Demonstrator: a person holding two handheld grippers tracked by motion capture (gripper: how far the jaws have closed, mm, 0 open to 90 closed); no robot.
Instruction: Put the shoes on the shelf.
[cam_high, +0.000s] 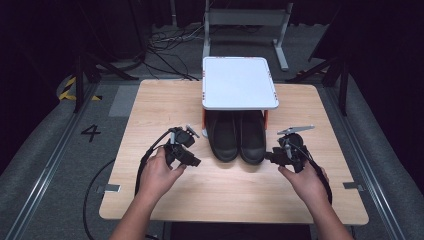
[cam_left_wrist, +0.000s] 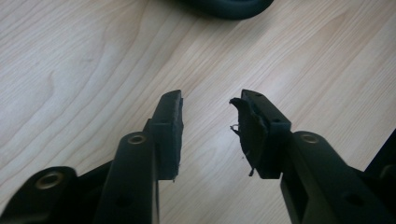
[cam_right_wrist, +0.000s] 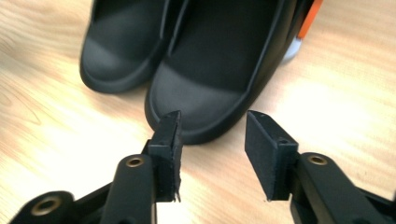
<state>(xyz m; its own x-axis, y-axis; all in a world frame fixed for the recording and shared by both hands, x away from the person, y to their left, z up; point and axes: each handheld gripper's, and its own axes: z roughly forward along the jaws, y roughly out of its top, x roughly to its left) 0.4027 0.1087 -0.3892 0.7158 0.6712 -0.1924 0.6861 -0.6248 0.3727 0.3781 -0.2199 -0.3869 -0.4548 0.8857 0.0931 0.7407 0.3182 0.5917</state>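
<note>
both jaws of each hand-held gripper gape, empty; right hand-held gripper (cam_right_wrist: 212, 128) nears black shoes (cam_right_wrist: 205, 70); left hand-held gripper (cam_left_wrist: 208, 112) over table (cam_left_wrist: 70, 70).

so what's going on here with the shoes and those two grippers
A person holds a gripper in each hand at a wooden table. A pair of black shoes sits side by side, heels under a small white rack, toes toward the person. The right gripper is open and aimed at the toe of the nearer shoe, not yet gripping it. The left gripper is open over bare wood, beside the shoes.
</note>
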